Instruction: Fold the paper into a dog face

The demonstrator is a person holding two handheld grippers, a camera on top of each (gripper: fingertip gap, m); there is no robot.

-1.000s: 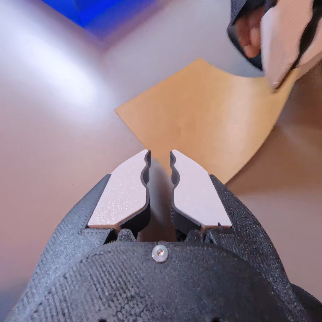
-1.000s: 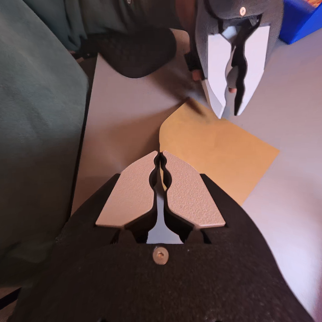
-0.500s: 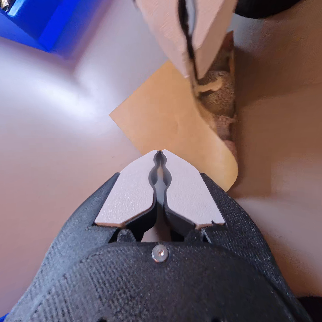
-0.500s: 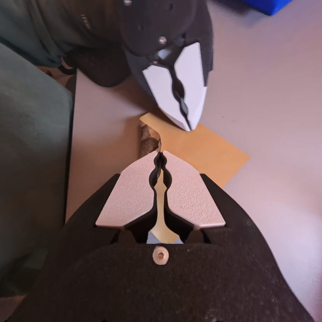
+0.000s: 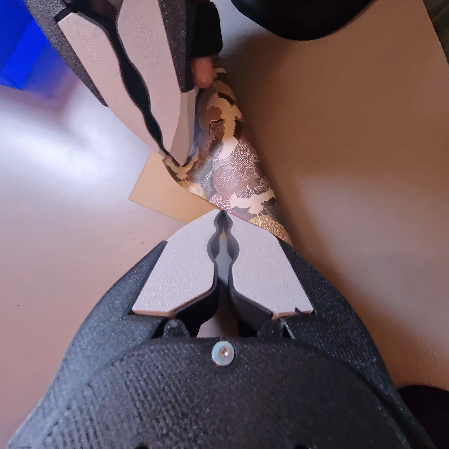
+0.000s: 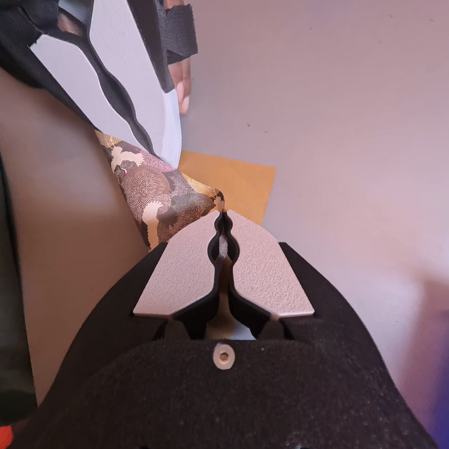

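Pale grey table (image 5: 73, 243) is carrying the paper (image 5: 160, 192), patterned flap lying over its tan side. Right gripper (image 6: 223, 212) is pinching that flap's corner. Left gripper (image 5: 222, 212), tips closed, is pressing near the fold; what it grips is unclear.

A smooth, matte grey-beige table (image 5: 340, 170) carries one sheet of paper (image 5: 155, 192), plain tan on the face lying up. One part of the sheet is curled over, showing a patterned underside of birds and dotted shapes. A blue object (image 5: 21, 56) sits on the table at the far left.
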